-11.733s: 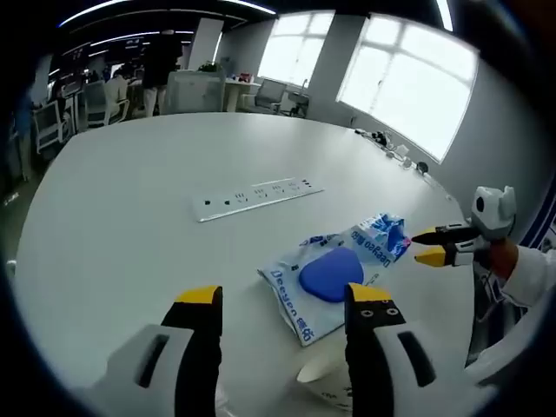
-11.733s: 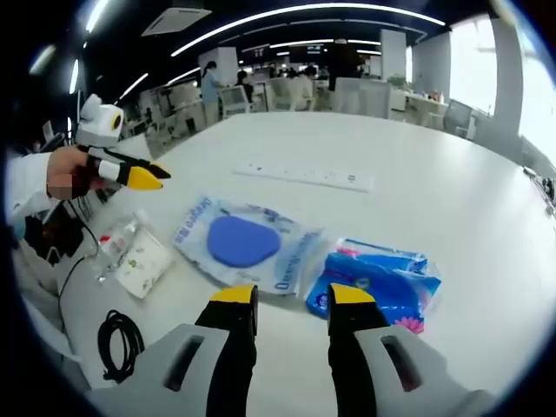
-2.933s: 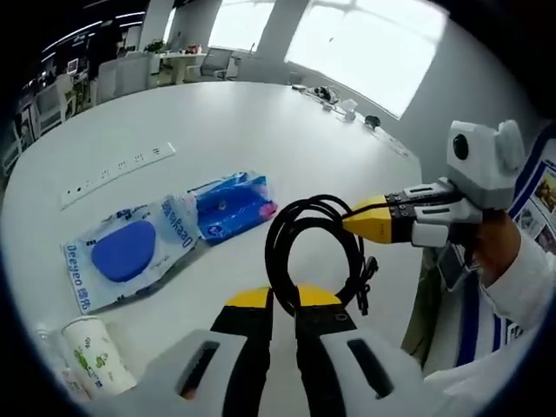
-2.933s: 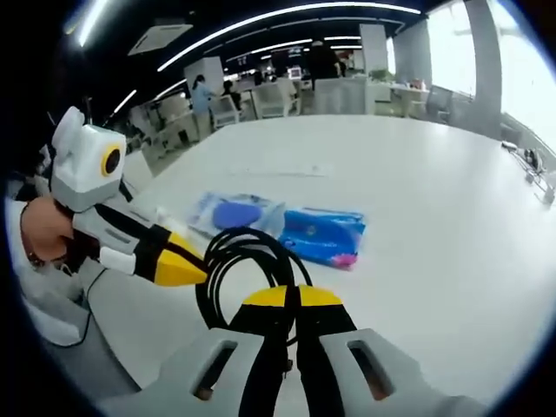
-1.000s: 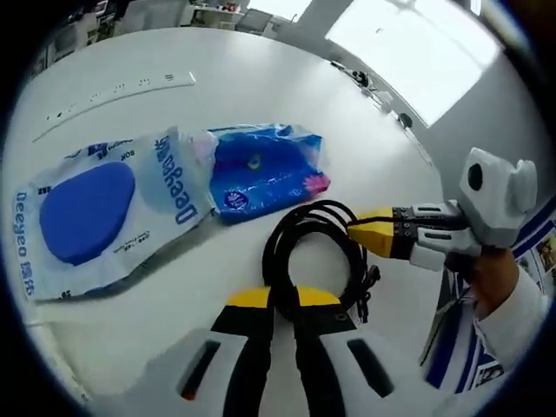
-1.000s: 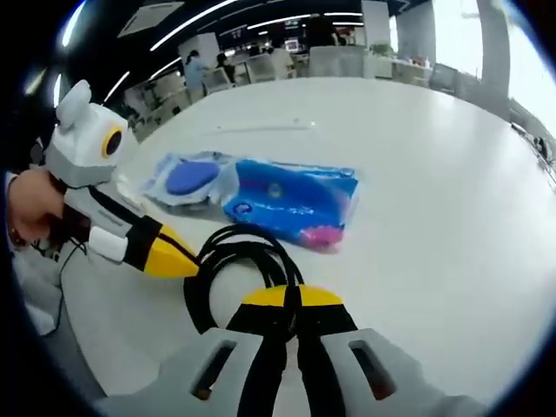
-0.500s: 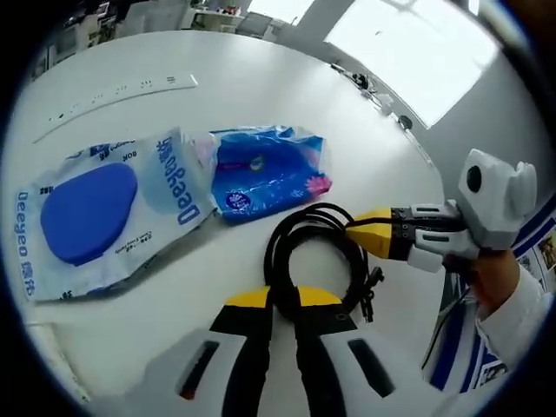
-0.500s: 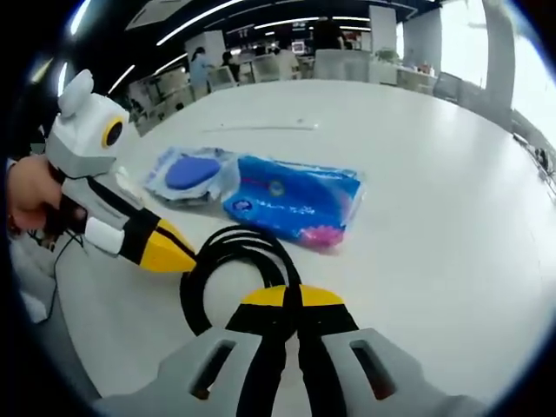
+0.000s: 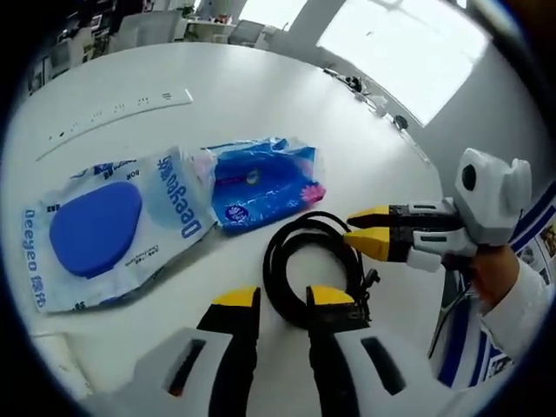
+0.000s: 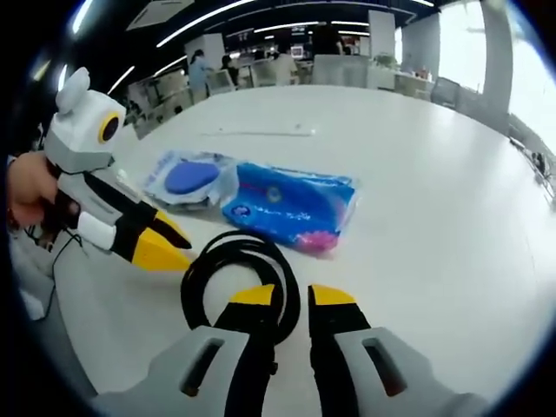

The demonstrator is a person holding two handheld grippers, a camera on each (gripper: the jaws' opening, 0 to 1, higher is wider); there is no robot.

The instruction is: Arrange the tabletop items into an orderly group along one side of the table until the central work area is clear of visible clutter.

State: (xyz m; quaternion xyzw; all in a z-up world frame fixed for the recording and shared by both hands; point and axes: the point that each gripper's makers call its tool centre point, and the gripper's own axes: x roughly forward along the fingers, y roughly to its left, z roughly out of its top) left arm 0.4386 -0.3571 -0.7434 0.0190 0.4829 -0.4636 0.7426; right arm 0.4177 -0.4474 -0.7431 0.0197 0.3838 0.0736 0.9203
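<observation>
Two grippers stand parted over our white desk (image 9: pixel 261 104): the left gripper (image 9: pixel 282 300) and right gripper (image 10: pixel 291 295) each straddle the coiled black cable (image 9: pixel 313 265), gripping nothing. We see the cable lying just beside the blue tissue pack (image 9: pixel 261 178), which touches the clear pouch (image 9: pixel 104 226).

Coiled black cable (image 9: pixel 313 269): its near arc is hidden behind the left gripper (image 9: pixel 282 300) jaws; in the right gripper view the right gripper (image 10: pixel 291 297) likewise covers the cable's lower loop. Clear packet with a blue pad (image 9: pixel 95 230): printed lettering is only partly legible. White strip (image 9: pixel 117 109) on the counter (image 9: pixel 261 104): its markings are too small to read. Distant furniture and people (image 10: pixel 261 65): blurred.
</observation>
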